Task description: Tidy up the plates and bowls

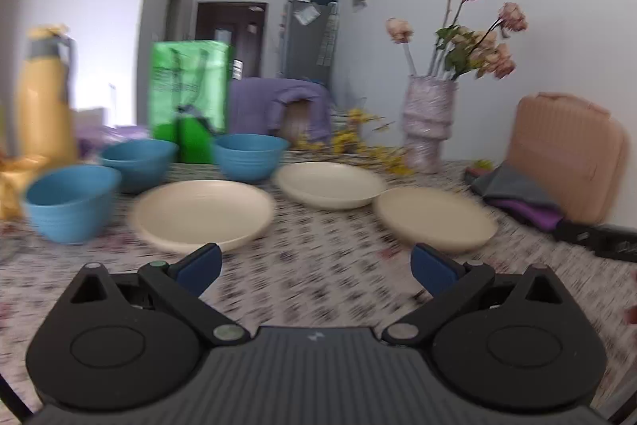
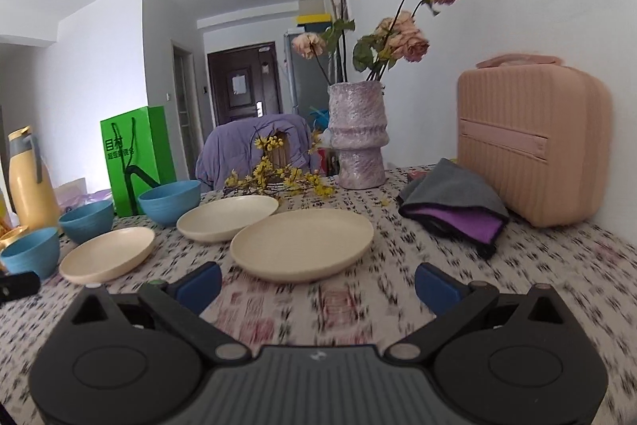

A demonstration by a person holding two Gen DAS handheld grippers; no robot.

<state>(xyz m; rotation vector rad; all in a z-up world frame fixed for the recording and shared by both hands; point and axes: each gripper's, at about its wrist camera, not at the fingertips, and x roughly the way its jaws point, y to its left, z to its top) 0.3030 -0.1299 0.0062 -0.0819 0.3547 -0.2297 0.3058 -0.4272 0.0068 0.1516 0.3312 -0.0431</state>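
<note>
both tools (image 1: 316,265) (image 2: 318,283) spread wide, empty; green bag (image 2: 137,156) (lettering "目村", rest unclear) behind bowls (image 2: 169,200)

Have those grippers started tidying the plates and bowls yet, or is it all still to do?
Nothing looks done. Three cream plates and three blue bowls lie separately on the patterned tablecloth, unstacked. The left hand-held gripper and right hand-held gripper are open, holding nothing. All the stacking is left.

Each tool (image 1: 316,267) (image 2: 318,283) has a ribbed grey body, black round-hubbed arms and blue fingertips (image 1: 199,267)
</note>
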